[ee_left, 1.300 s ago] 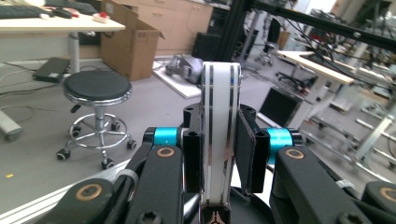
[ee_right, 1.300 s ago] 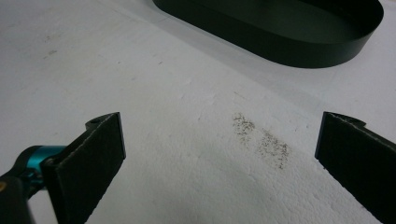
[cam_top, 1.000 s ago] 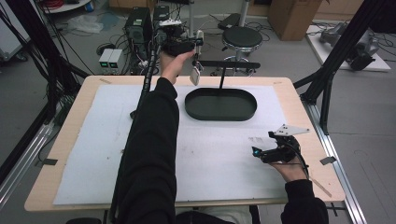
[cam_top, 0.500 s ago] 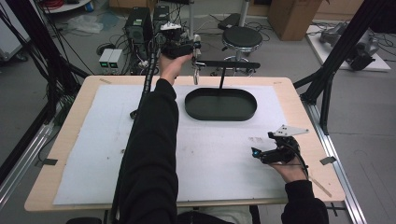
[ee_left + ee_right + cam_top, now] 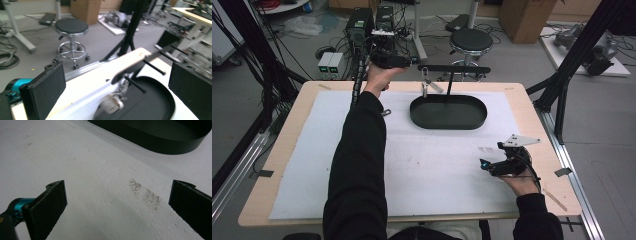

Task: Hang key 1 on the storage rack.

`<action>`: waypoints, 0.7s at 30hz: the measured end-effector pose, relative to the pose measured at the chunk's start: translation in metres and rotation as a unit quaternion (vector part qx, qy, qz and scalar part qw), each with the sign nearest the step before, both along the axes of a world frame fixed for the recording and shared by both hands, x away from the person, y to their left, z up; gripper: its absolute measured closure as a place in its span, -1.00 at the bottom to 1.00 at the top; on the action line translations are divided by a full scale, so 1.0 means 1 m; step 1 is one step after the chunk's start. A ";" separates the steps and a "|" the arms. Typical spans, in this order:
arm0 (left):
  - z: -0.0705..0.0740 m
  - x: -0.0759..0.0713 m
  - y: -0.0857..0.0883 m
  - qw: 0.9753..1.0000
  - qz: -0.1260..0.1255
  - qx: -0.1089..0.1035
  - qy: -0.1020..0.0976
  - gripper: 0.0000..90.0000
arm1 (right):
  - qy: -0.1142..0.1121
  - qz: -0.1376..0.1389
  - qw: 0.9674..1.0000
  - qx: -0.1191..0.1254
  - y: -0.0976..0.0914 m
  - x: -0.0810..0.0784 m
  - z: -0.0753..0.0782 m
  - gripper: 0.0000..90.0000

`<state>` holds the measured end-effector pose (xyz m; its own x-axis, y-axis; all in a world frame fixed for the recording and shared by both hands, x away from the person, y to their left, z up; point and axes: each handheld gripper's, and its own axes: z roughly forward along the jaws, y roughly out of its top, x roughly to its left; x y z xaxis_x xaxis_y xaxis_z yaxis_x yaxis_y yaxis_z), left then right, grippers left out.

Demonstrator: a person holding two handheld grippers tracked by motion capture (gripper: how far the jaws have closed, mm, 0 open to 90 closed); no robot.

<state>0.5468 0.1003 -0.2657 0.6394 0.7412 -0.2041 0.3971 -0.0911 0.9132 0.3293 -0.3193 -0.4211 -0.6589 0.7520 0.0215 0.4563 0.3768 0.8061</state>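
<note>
The left gripper (image 5: 414, 61) is held at the far edge of the bench (image 5: 302, 150), beside the rack (image 5: 457, 68); its jaws have just been opening and stand wide apart with nothing between them. A metal utensil (image 5: 115, 101) is seen hanging from a rack peg over the black tray (image 5: 447, 120). The right gripper (image 5: 484, 164) is rested near the bench's right edge, well apart from the tray, jaws apart and empty.
</note>
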 end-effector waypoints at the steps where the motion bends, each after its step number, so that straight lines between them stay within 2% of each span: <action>1: 0.000 -0.001 0.001 1.000 -0.001 0.006 0.000 -0.96 | 0.000 0.000 1.000 0.000 0.000 0.000 0.000 -0.98; 2: 0.000 -0.004 0.002 1.000 -0.005 0.015 0.000 -0.96 | 0.000 0.000 1.000 0.000 0.000 0.000 0.000 -0.98; 8: -0.004 -0.017 0.008 0.999 -0.016 0.035 -0.009 -0.96 | 0.002 -0.001 1.000 -0.001 0.000 0.000 -0.001 -0.98; 12: -0.011 -0.025 0.017 0.999 -0.019 0.050 -0.007 -0.96 | 0.002 -0.001 1.000 -0.004 0.001 -0.001 -0.001 -0.98; 21: -0.026 -0.036 0.040 0.998 -0.011 0.064 0.006 -0.96 | 0.003 -0.001 1.000 -0.008 0.002 0.000 -0.003 -0.98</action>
<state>0.5106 0.1404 -0.2922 0.6535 0.7479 -0.1162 0.4050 -0.2158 0.8885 0.3291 -0.3174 -0.4238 -0.6567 0.7540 0.0143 0.4626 0.3878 0.7973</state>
